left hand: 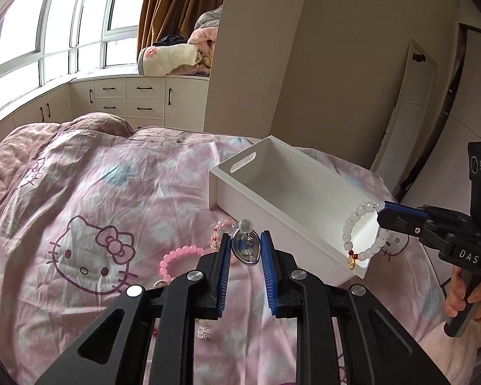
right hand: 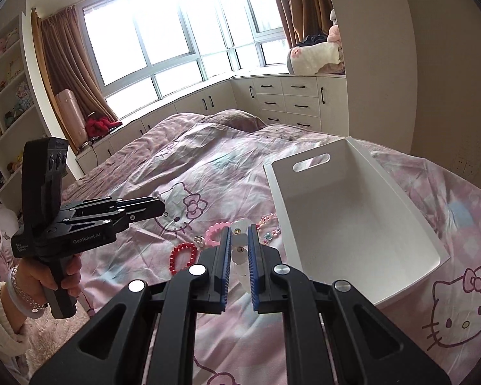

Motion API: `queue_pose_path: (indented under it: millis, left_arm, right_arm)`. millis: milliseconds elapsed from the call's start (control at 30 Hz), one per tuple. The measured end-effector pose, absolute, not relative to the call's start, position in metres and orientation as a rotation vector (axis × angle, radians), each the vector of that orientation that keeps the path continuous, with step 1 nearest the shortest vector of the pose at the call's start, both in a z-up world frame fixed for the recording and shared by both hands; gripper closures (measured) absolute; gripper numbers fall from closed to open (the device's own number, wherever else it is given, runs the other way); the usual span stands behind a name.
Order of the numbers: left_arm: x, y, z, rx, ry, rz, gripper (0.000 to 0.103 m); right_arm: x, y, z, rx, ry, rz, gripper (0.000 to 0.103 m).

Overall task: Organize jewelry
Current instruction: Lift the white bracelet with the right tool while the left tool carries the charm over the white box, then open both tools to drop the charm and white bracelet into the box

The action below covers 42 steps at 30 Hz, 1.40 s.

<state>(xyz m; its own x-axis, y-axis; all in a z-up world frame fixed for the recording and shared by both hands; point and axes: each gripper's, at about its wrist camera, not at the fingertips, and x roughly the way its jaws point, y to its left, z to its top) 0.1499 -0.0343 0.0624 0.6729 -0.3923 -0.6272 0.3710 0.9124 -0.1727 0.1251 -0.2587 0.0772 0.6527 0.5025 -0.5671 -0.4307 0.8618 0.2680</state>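
On the bed [right hand: 227, 160], a white bin [left hand: 274, 224] sits open-topped on the pink cartoon-cat duvet, a slot handle cut through its far end wall. Everything else is easiest placed against that bin.

Over the bin's near corner, the right gripper [left hand: 381, 213] has its fingers pinched onto a white bead bracelet [left hand: 357, 227]. The loop hangs from the fingertips, its small gold charm at the bottom, level with the bin's near rim. In the right wrist view the same bracelet [right hand: 239, 250] shows pressed between the blue pads. The bin's inside is bare white.

Left of the bin's long side wall, the left gripper [left hand: 247, 250] is held above the duvet, closed on a small silver piece [left hand: 246, 246] with a clear round tip; from the side its fingers look drawn close together [right hand: 158, 203].

On the duvet beside the bin's near long wall lie the loose pieces: a pink bead bracelet [right hand: 216, 232], a red bead bracelet [right hand: 182, 258] farther from the bin, and a pale crystal bracelet [right hand: 267, 221] almost against the wall. A small clear sparkly bit [left hand: 204, 332] lies under the left gripper. Beyond the bin's far end, the duvet stretches uncluttered toward the drawers [right hand: 285, 99] under the window.
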Motion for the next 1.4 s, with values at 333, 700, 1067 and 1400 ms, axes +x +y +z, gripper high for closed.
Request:
queue_pose_path:
  millis: [333,700,1067,1400]
  left_arm:
    - [0.198,-0.119,0.096,-0.013,0.725,-0.573,0.079]
    - [0.265,-0.177,0.029,0.024,0.909,-0.577,0.079]
    - [0.282,-0.178,-0.001,-0.035,0.940,-0.550,0.049]
    - [0.255,-0.093,0.039,-0.093,0.807,-0.446,0.020]
  right_arm:
    - [0.163,-0.310,0.095,0.131,0.654,0.445,0.092]
    - [0.187,-0.337,0.037,0.127,0.771,0.383,0.092]
    - [0.192,-0.340,0.011,0.131,0.769,0.314,0.020]
    - [0.190,-0.336,0.038,0.228,0.847,0.299,0.005]
